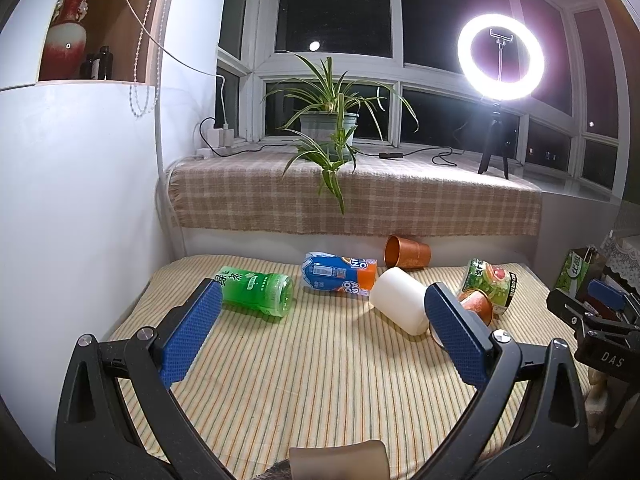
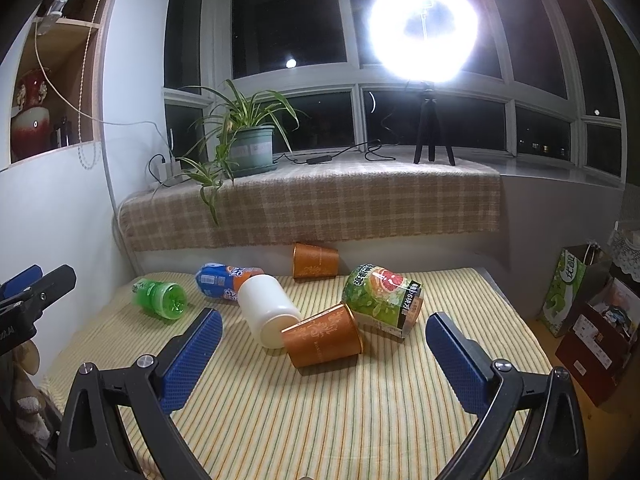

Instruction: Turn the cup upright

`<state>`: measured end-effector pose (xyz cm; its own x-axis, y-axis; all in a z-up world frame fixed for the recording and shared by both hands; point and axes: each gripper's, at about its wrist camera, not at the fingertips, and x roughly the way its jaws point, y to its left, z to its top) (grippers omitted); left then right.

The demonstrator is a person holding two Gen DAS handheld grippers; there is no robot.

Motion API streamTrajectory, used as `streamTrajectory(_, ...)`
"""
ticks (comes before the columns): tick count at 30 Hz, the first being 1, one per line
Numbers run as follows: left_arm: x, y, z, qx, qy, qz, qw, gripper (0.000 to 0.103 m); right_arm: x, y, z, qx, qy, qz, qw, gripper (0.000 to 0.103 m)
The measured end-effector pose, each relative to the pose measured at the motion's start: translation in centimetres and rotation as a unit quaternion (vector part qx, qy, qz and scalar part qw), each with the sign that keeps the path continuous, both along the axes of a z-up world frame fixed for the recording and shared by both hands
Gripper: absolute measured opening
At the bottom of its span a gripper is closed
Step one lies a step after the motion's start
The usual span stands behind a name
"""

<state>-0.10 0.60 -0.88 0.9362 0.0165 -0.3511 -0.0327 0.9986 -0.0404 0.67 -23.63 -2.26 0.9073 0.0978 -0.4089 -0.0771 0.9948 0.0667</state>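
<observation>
Ahead of my right gripper (image 2: pixel 324 344), and nearly centred between its spread, empty fingers, lies the near orange cup (image 2: pixel 323 336) on its side on the striped cloth (image 2: pixel 320 420), rim toward the right. To its left the white cup (image 2: pixel 269 309) touches it; to its right the grapefruit-print cup (image 2: pixel 380 300) sits just beside its rim. My left gripper (image 1: pixel 324 332) is likewise wide open and holds nothing, with the white cup just inside its right finger.

I judge the orange cup to be the one to take first. To do it well I would close on its wall near the base, away from the neighbours, lift a little before rotating so the rim clears them, then set the base flat on the cloth.

Counting left to right: one green bottle (image 2: pixel 162 298), one blue-and-orange bottle (image 2: pixel 224 278), one white cup, two orange cups counting the far orange cup (image 2: pixel 315 261) by the ledge, and one grapefruit-print cup. All six lie on their sides.
</observation>
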Motion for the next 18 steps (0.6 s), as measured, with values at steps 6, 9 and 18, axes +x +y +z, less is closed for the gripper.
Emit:
streamTrajectory(6,0.08,0.07,0.03,-0.001,0.0,0.0,1.0,0.103,0.0,0.16,0.12,-0.003,-0.002,0.003,1.0,0.103)
streamTrajectory(9,0.08,0.05,0.06,-0.001,0.001,0.0,1.0,0.103,0.0,0.18,0.11,-0.003,-0.001,0.002,1.0,0.103)
streamTrajectory(18,0.13,0.11,0.18,0.0,0.001,0.0,1.0,0.103,0.02,0.14,0.14,-0.002,-0.001,0.003,1.0,0.103)
